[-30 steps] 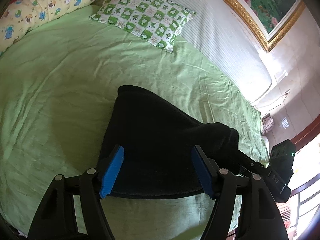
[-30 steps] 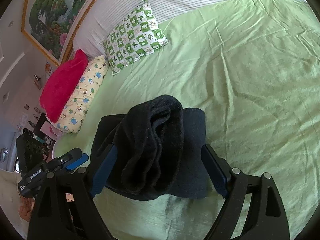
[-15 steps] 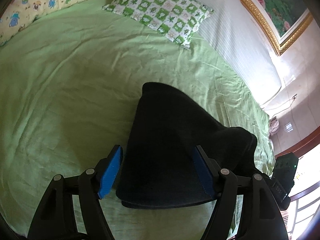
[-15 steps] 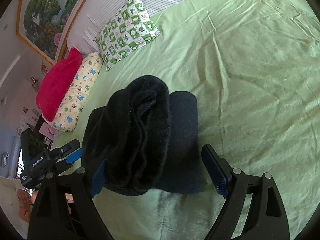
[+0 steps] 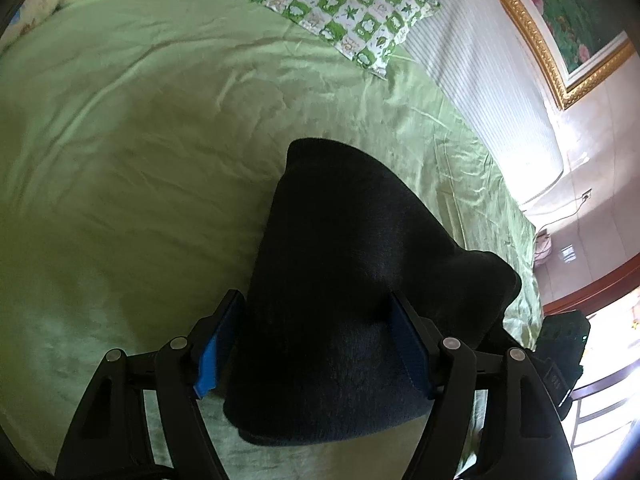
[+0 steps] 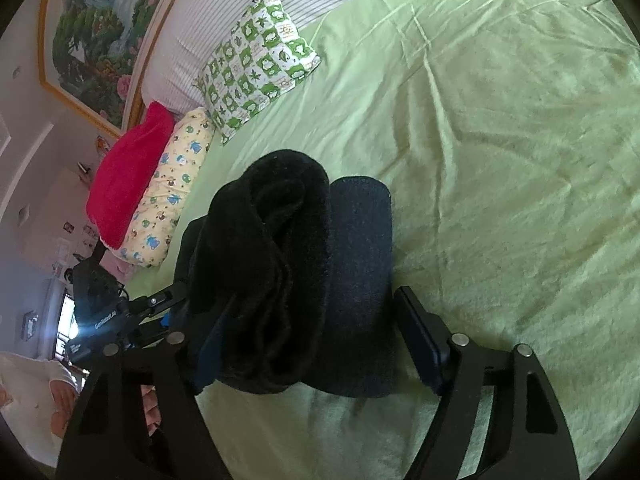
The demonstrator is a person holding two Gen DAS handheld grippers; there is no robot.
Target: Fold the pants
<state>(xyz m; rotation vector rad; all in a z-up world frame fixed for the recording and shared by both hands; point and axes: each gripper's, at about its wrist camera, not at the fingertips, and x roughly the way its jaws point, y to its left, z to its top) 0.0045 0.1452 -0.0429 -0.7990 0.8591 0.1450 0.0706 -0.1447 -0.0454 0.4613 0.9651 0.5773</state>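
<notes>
Dark folded pants (image 5: 352,272) lie on the green bedsheet (image 5: 120,160), one end a thick rolled bundle (image 6: 272,248). My left gripper (image 5: 312,344) straddles the flat end. Its left blue pad (image 5: 216,344) sits at the cloth's edge and its right pad (image 5: 408,344) rests over the fabric. It looks open. My right gripper (image 6: 312,344) straddles the rolled end and its jaws are closing. Its right pad (image 6: 420,340) stands just clear of the cloth, and its left pad is hidden behind the bundle. Each gripper shows in the other's view: left gripper (image 6: 132,312), right gripper (image 5: 560,352).
A green-checked pillow (image 6: 256,64), a yellow cartoon pillow (image 6: 168,196) and a red cushion (image 6: 128,176) lie by the striped headboard (image 5: 480,64). A framed painting (image 6: 96,32) hangs above. A person's hand (image 6: 60,400) shows at the lower left. The sheet spreads wide to the right (image 6: 500,160).
Both grippers have come lower and closer to the pants, which now fill more of each view. The right gripper's fingers have drawn a little closer together around the bundle.
</notes>
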